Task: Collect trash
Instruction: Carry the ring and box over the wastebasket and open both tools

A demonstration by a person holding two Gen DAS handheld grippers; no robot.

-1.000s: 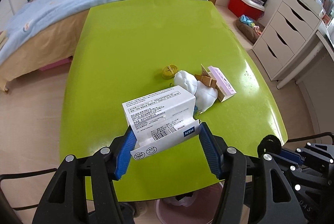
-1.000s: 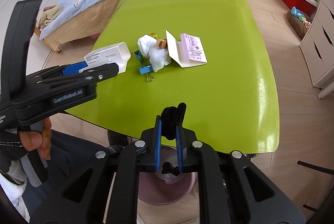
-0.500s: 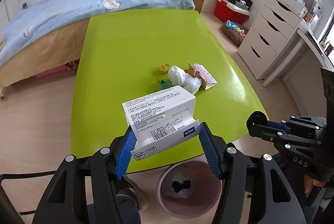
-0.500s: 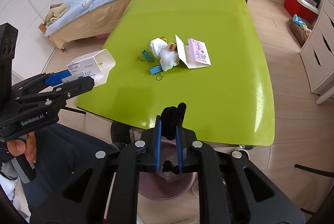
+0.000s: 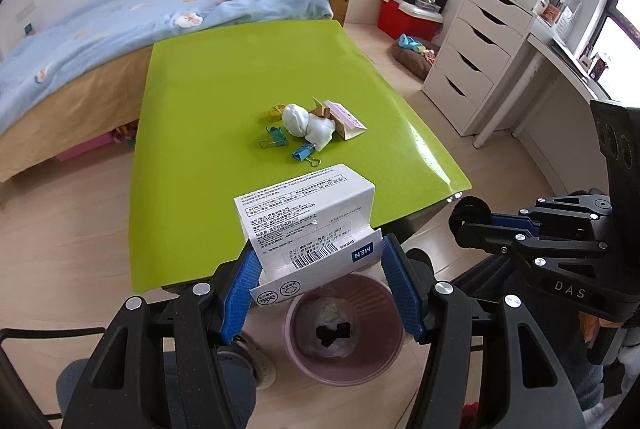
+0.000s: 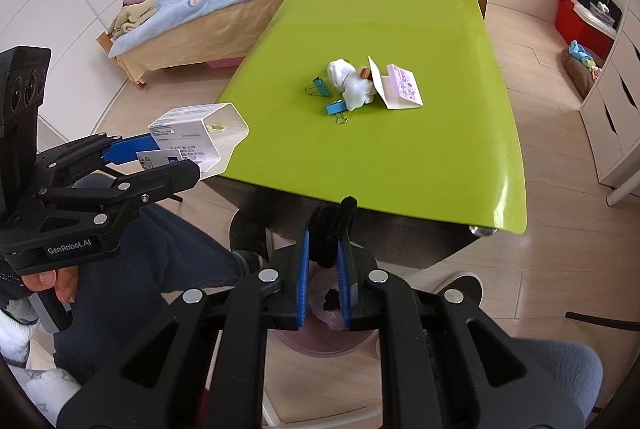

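A glossy green table (image 5: 224,97) stood ahead of both claws in a bedroom, with a blue-quilted bed (image 5: 100,25) beyond and white drawers (image 5: 476,53) to the right. The left claw (image 5: 320,281) pinched a white printed carton (image 5: 308,225) above a pink bin (image 5: 344,369) on the floor. The right claw (image 6: 324,269) was pressed onto a black fuzzy scrap (image 6: 332,225). Farther ahead on the table lay crumpled tissue (image 6: 352,85), binder clips (image 6: 336,108) and a pink card (image 6: 404,91).
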